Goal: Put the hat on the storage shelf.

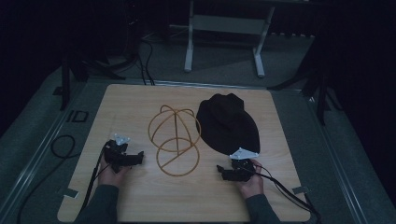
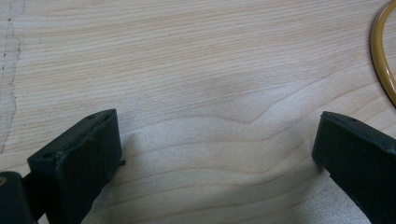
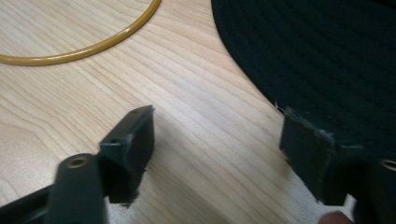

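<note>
Progress: nothing grasped yet | black fabric cap [image 1: 229,123] lies flat just right of yellow wire hat frame [image 1: 175,140] — we judge mounting remains | left tool [image 1: 140,158], right tool [image 1: 219,171] both apart, empty

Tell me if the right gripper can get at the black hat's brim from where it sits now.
Probably yes. The right gripper stands open right beside the hat, whose brim edge lies flat on the table just ahead of one jaw. Bare wood lies between the jaws, and the wire stand is off to the side.
</note>
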`<action>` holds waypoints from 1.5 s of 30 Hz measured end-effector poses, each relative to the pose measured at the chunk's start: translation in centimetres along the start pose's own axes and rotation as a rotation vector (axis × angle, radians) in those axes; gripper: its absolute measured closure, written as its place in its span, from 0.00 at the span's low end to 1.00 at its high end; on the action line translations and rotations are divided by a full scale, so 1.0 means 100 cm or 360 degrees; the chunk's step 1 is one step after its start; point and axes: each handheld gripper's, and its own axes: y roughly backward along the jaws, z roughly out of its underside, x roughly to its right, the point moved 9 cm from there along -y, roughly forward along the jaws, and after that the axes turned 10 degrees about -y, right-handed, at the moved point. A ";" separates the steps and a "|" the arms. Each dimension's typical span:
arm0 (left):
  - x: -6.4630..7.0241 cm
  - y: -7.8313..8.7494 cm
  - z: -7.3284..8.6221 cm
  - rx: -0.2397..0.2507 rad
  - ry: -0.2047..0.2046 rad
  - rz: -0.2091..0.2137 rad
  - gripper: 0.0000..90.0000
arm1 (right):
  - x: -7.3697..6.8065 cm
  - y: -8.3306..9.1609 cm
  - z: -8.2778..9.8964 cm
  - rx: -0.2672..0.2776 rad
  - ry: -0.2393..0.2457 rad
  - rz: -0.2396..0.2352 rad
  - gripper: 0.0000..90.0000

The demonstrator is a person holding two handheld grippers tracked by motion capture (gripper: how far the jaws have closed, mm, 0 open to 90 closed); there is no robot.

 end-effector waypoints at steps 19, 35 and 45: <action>0.000 0.000 0.000 0.0002 -0.0002 -0.0003 0.02 | -0.001 -0.002 -0.004 0.0015 0.0056 -0.0056 0.41; 0.000 0.000 0.000 0.0005 0.0001 -0.0004 0.02 | 0.005 0.002 -0.015 -0.0263 0.0151 -0.0052 0.62; 0.000 0.000 0.000 0.0000 0.0000 -0.0002 0.02 | 0.010 0.021 -0.027 -0.0376 0.0317 -0.0035 0.62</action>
